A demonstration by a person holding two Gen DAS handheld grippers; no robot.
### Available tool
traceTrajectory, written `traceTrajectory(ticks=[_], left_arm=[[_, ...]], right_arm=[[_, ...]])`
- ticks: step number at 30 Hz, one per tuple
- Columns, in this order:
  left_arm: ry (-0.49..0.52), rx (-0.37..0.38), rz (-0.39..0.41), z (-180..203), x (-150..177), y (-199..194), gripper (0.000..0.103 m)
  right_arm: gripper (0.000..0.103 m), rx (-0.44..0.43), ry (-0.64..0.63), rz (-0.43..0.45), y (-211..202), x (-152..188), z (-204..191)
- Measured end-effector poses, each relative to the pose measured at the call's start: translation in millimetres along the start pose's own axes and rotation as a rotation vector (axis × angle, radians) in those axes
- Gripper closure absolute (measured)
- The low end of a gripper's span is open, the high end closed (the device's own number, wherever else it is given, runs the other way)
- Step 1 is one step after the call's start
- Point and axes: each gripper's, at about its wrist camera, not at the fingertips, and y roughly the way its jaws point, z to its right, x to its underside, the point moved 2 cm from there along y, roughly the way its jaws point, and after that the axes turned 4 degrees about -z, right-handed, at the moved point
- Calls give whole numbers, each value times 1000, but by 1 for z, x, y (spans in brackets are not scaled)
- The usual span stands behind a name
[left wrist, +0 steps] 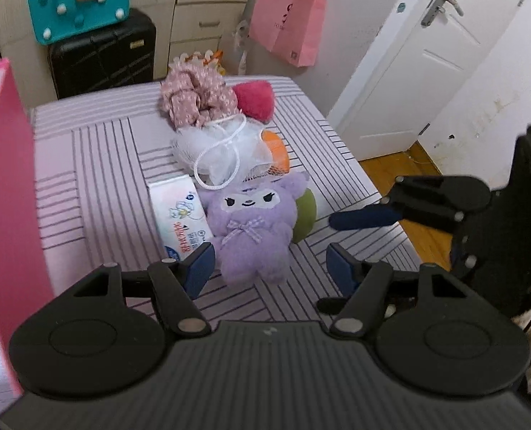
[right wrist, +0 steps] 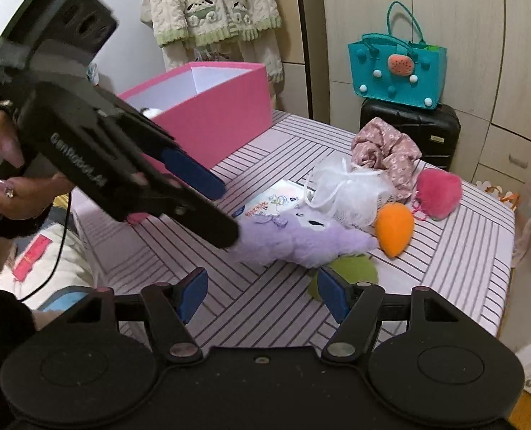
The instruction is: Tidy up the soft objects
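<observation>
A pile of soft things lies on the striped bed [left wrist: 97,165]: a purple plush [left wrist: 251,229] [right wrist: 301,236], a tissue pack [left wrist: 179,215], a white mesh pouf [left wrist: 222,150] [right wrist: 348,190], a pink floral scrunchie [left wrist: 194,100], a pink fluffy ball [right wrist: 439,190], an orange sponge [right wrist: 394,227] and a green pad [right wrist: 355,272]. My left gripper [left wrist: 269,267] is open just short of the plush's legs. My right gripper [right wrist: 262,295] is open above the sheet near the green pad, holding nothing. One of its fingers [left wrist: 362,215] shows to the right of the plush. A pink box [right wrist: 211,118] stands open on the bed.
A teal bag [right wrist: 398,68] sits on a black suitcase [right wrist: 416,132] behind the bed. A pink paper bag [left wrist: 287,25] hangs by a white door [left wrist: 426,71]. Wood floor [left wrist: 391,172] lies past the bed's edge. A hand [right wrist: 11,186] holds the left gripper.
</observation>
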Motion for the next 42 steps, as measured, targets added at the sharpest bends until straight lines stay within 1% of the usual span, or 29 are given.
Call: traceTrajectory(ticks=[2, 5, 9, 13, 16, 18, 20, 23, 26, 30, 33, 37, 42], left_arm=[[-19, 0, -5, -4, -3, 10, 37], [-26, -12, 17, -5, -5, 20, 37], [-58, -21, 15, -11, -5, 31, 40], [-91, -12, 12, -15, -1, 37, 45], [-107, -11, 33, -15, 5, 37, 45], [-119, -9, 48, -16, 7, 36, 45], [-134, -4, 63, -16, 11, 36, 46], [-134, -13, 88, -14, 15, 35, 47], [-120, -25, 101, -12, 17, 34, 49], [-94, -35, 114, -11, 19, 33, 51], [-84, -39, 123, -10, 21, 32, 51], [-62, -35, 122, -7, 22, 28, 51], [-44, -22, 113, -4, 24, 22, 51]], right_arm=[[29, 21, -10, 4, 11, 2, -2], [29, 45, -23, 17, 23, 3, -6], [29, 5, -23, 30, 33, 4, -9], [29, -6, 0, 39, 41, 3, -7], [30, -17, 15, 43, 46, 4, -5], [34, -17, 22, 47, 47, 5, -5], [42, -5, 25, 52, 48, 6, -7], [51, 46, 38, 60, 50, 8, -9], [56, 73, 61, 73, 52, 11, -15], [56, 121, 59, 99, 54, 13, -24], [56, 129, 94, 119, 55, 15, -25], [57, 154, 108, 149, 52, 18, -32], [57, 182, 102, 152, 47, 20, -41]])
